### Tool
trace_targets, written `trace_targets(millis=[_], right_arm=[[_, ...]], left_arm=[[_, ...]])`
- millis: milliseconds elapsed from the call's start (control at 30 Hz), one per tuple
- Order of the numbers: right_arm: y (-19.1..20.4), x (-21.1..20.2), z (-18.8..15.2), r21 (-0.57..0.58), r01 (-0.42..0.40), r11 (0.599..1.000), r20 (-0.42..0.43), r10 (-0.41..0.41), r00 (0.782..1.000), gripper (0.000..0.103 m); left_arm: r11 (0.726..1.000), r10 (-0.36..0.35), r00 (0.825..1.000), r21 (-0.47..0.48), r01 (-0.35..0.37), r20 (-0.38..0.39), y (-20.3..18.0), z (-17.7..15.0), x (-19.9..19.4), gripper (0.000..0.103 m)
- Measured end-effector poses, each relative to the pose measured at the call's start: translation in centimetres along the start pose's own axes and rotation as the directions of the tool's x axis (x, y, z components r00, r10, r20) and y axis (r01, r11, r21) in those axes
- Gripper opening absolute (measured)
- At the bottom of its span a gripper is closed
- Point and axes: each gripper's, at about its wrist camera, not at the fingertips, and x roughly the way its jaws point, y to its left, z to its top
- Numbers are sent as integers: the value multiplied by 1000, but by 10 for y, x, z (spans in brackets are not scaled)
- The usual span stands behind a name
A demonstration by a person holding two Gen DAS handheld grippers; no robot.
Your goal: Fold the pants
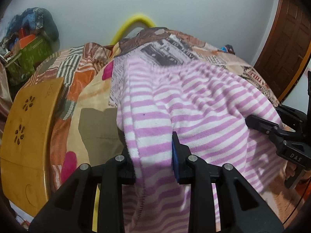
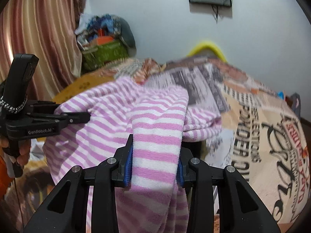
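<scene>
Left wrist view: both grippers, left gripper (image 1: 153, 161) and right gripper (image 2: 155, 161), clamp the striped pants (image 1: 194, 106); thick fleece could slip out unevenly, skewing the fold.

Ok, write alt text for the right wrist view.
The right gripper is shut on a fold of pink-and-white striped fleece pants, lifted over a bed with a newspaper-print blanket. At left, the left gripper pinches the same pants.

blurred: bedspread (image 2: 204, 81) | hidden: left gripper (image 1: 153, 155) left finger, under pants (image 1: 194, 101)
</scene>
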Motion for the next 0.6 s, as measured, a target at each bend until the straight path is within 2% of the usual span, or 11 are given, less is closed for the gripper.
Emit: trace_targets(millis=[100,200,267,367,433,533,600], right_arm=[[0,1,-8,-31,18,999,-28,-19,999,32],[-5,-5,-11,-14,14,1000,-43,-15,999,33],[-9,-11,-11,-7,25,1000,-55,-25,998,35],[-15,-23,-9,3,66,998,-64,-65,996,35],[-18,-35,-6,7,100,995,-46,-99,994,36],[-16,-50,6,9,98,995,15,-98,995,40],[-11,-48,15,5,86,996,20,-86,996,41]], left_arm=[[1000,0,1000,15,0,11,3,-5,-6,38],[999,40,999,31,-41,22,9,-10,-16,45],[997,71,997,28,-72,26,17,-13,-25,46],[989,147,989,6,-148,17,33,-17,-34,45],[975,221,975,-11,-221,11,40,-18,-40,44],[983,177,984,-55,-175,31,47,-17,-51,44],[988,138,988,-76,-132,67,41,-15,-58,44]])
